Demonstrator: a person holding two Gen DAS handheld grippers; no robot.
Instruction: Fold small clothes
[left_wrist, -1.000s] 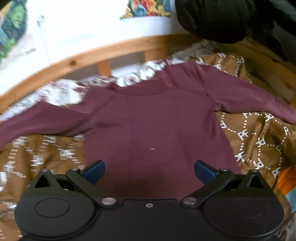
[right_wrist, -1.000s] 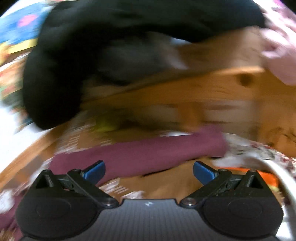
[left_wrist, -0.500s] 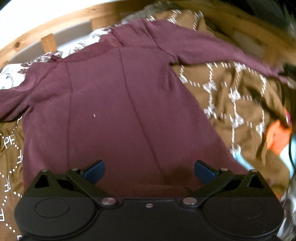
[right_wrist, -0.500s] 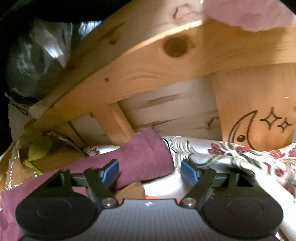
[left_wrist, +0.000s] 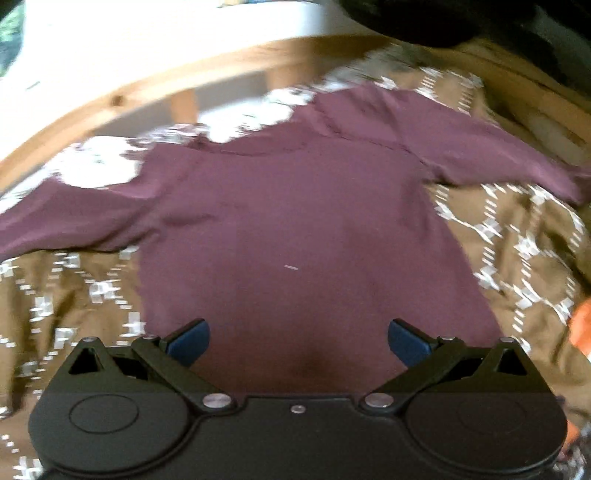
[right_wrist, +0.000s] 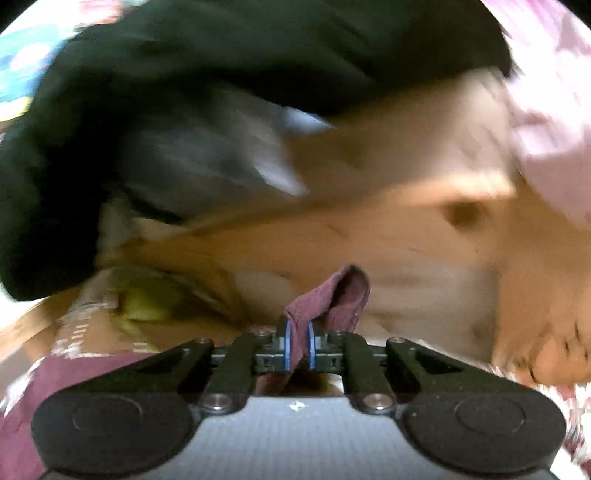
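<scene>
A maroon long-sleeved shirt (left_wrist: 295, 221) lies spread flat on a brown patterned blanket (left_wrist: 66, 295), both sleeves stretched out to the sides. My left gripper (left_wrist: 297, 341) is open and empty, hovering over the shirt's lower hem. In the right wrist view my right gripper (right_wrist: 297, 349) is shut on the cuff of the shirt's sleeve (right_wrist: 332, 299), which sticks up between the blue pads and is lifted off the bed. The right wrist view is blurred by motion.
A wooden bed rail (left_wrist: 147, 92) curves along the far side, with white floral bedding (left_wrist: 99, 166) under it. Dark clothes (right_wrist: 184, 92) hang above a wooden headboard (right_wrist: 424, 229). An orange item (left_wrist: 581, 325) lies at the blanket's right edge.
My right gripper closed on the sleeve cuff and has lifted it. My left gripper swung back from the shirt's right side to face the shirt squarely, still open.
</scene>
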